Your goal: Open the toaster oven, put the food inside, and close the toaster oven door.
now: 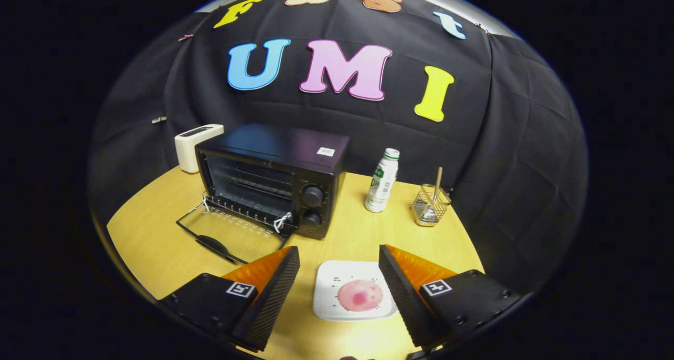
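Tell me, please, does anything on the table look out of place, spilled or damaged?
Nothing stands out. The toaster oven sits with its door folded down, the food lies on its plate between the open hand-held gripper fingers, and the bottle stands upright.

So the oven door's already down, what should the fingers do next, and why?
Probably ease down and close on the pink food. The toaster oven door already lies open, the food is still on its white plate, and the gripper is open with its fingers either side of that plate, holding nothing.
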A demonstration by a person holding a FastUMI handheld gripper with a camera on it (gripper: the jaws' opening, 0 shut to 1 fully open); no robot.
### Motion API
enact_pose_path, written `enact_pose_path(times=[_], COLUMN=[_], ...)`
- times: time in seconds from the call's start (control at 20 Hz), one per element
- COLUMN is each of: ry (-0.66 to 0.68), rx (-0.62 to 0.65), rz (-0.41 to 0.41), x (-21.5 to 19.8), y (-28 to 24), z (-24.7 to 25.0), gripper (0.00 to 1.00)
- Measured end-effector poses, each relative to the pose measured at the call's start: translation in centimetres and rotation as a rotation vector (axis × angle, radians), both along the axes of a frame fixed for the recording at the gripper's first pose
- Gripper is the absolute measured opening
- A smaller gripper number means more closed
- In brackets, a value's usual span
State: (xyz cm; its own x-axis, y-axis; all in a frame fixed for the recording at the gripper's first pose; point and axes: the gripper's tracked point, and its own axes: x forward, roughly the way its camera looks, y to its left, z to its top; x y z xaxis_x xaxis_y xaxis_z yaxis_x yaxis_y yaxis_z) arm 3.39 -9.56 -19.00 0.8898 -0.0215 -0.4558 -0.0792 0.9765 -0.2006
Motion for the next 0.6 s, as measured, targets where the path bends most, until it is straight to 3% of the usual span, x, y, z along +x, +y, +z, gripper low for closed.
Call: enact_pose_path(times=[0.35,0.6], ry=[0.085,0.229], rx=[0.001,0.009], rz=[-0.008,-0.038], x=[0.0,-0.2], y=[-7.6,-12.4], z=[-2.2,-7.1], gripper=[0.98,0.99])
